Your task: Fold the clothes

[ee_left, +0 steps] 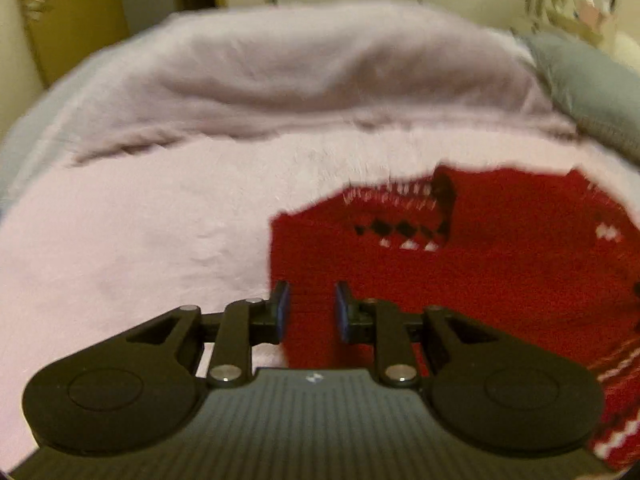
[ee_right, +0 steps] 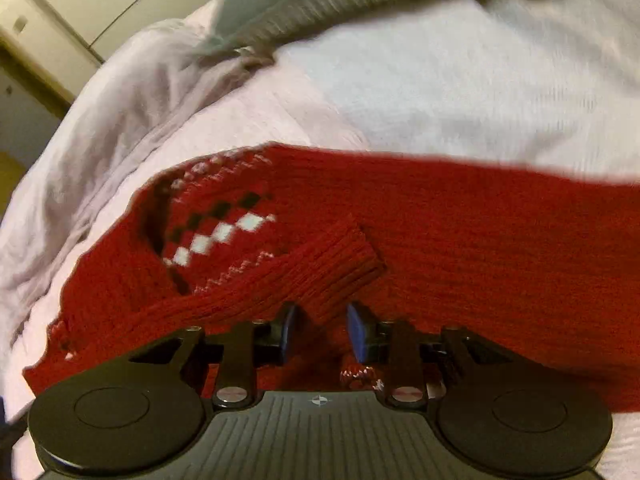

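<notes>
- The red knit sweater [ee_right: 440, 248] lies flat on the bed [ee_left: 132, 240], toward the near edge, partly folded: a ribbed sleeve [ee_right: 304, 276] is laid across the body, its cuff ending mid-garment.
- In my judgement the sleeve sits there to narrow the sweater before a further fold.
- The left hand-held gripper [ee_left: 310, 311] hovers just over the sweater's left edge, where red knit meets pink cover. Its blue pads [ee_left: 282, 312] stand apart with nothing pinched; only cloth shows below the gap.
- The right hand-held gripper [ee_right: 322, 330] points down at the folded sleeve. Its jaws are spread too, pads clear of the knit, so the sleeve looks released rather than held.
- Both tools seem placed at the near side of the garment, likely to take a fresh hold for the next fold.
- The bed carries a fluffy pink blanket [ee_left: 280, 76] bunched along its far side, and a grey garment [ee_left: 592, 92] lies at the far right corner.
- Beyond the bed stand a pale wall, a yellowish door [ee_left: 68, 12] and cupboard fronts [ee_right: 100, 4]; both views are motion-blurred.
</notes>
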Action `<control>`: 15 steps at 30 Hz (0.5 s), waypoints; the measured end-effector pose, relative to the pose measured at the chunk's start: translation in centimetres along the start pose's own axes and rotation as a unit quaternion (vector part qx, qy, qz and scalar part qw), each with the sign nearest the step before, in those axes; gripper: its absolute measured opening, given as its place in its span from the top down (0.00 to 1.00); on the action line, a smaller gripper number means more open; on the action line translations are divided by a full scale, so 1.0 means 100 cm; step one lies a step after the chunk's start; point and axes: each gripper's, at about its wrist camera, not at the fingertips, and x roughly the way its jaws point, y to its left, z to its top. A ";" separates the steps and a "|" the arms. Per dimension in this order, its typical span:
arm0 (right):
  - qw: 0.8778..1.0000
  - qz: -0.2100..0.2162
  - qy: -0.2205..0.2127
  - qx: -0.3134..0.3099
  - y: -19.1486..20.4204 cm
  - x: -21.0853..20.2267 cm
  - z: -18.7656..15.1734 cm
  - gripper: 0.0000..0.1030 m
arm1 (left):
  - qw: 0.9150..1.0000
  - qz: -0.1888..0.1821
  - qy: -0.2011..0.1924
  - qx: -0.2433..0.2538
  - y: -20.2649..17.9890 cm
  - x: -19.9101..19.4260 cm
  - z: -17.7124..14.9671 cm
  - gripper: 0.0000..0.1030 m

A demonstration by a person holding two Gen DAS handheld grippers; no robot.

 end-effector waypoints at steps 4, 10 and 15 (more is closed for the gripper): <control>0.998 0.037 -0.004 0.058 -0.027 -0.031 0.008 0.70 | 1.000 -0.011 0.015 -0.004 0.007 0.012 0.007 0.76; 0.971 0.052 -0.048 0.227 -0.137 -0.123 -0.027 0.55 | 0.998 -0.045 0.022 -0.032 0.009 -0.056 -0.003 0.78; 0.913 0.026 -0.134 0.385 -0.237 -0.184 -0.062 0.55 | 0.993 -0.084 0.052 -0.067 -0.010 -0.101 -0.029 0.78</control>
